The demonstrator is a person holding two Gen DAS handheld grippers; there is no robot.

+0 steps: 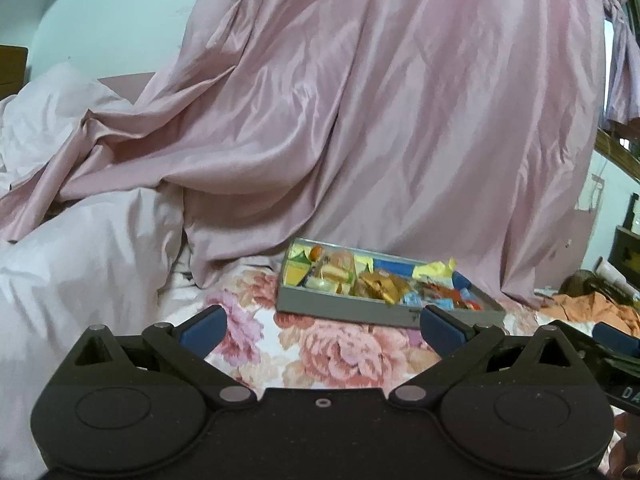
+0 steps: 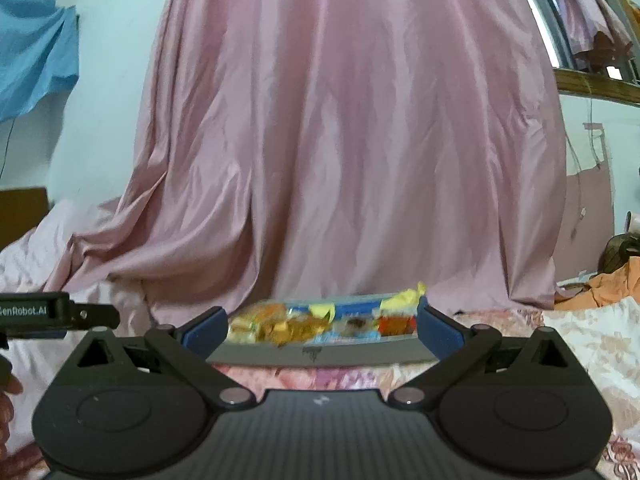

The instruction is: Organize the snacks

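Pink satin curtain is hanging in heavy folds behind the work area, its hem pooling on the bed just behind a shallow grey tray, so the fabric is closing off the tray's far side. White bedding is bunching up to the left, an orange cloth is lying crumpled to the right, and a floral bedspread is stretching between the tray and the tools. In the right wrist view a blue cloth is hanging on the wall at upper left. The tray is resting flat on the bedspread and is holding mixed wrapped snacks in yellow, gold, blue and red; single wrappers are too blurred to name. Seen from the left wrist view, its long axis is running from near left to far right, with one short end pointing toward the bunched bedding. Seen from the right wrist view, the long side is lying almost square across the frame. The left gripper is hovering over the bedspread, short of the tray, with its blue pads spread wide and nothing between them. The right gripper is likewise standing wide and empty, its pads framing the tray's two ends without clearly touching them. Nothing is lying between either tool and the tray's near wall.
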